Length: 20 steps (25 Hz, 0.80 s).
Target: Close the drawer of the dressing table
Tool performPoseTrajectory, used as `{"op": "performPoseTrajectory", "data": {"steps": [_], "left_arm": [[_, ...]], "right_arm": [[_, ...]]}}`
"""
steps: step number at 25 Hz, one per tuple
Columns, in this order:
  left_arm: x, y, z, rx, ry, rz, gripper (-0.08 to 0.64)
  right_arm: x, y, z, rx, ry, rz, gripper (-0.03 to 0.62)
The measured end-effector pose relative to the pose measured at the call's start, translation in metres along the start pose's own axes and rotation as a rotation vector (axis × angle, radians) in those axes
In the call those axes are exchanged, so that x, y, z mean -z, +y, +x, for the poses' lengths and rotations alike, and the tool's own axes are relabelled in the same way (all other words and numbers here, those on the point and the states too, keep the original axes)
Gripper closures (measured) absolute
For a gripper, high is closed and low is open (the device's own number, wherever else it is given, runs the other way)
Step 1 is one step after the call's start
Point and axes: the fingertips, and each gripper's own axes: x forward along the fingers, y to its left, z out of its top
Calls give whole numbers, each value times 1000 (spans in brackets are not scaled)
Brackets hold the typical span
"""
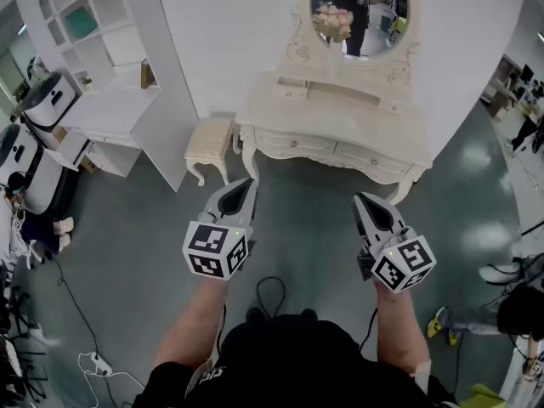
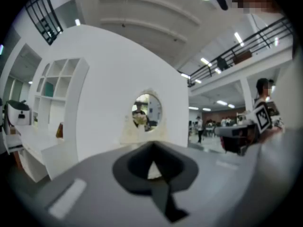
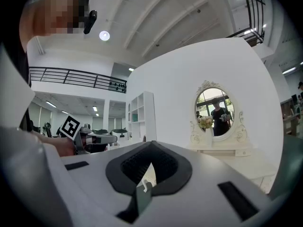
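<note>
Evidently the left gripper (image 1: 246,185) and right gripper (image 1: 362,201) are pressed together, empty. At twelve o'clock, the drawer (image 1: 293,145) of the dressing table (image 1: 340,109) looks light and rigid, so push its front squarely.

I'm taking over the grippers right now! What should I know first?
Left gripper: fingers shut, holding nothing, pointing level.
Right gripper: the same, shut and empty.
Dressing table: straight ahead against the white wall, with open floor between it and both grippers. Its round mirror is on top and a small stool stands to its left.
Drawers: along the front. From this far back I can't tell which one sticks out.
Done: nothing yet, and neither gripper touches the table.
Left: walk up, find the open drawer and push its front in until it's flush.
</note>
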Motion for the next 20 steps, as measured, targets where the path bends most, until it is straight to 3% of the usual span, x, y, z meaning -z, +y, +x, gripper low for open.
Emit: {"op": "performPoseTrajectory", "data": {"steps": [9, 15, 20], "left_arm": [[10, 11, -17, -15, 2, -4, 552], [29, 35, -36, -35, 24, -43, 552], [31, 58, -53, -36, 24, -27, 552]], "right_arm": [[10, 19, 1, -1, 23, -5, 601], [27, 44, 15, -11, 53, 18, 601], [28, 67, 34, -21, 42, 22, 601]]}}
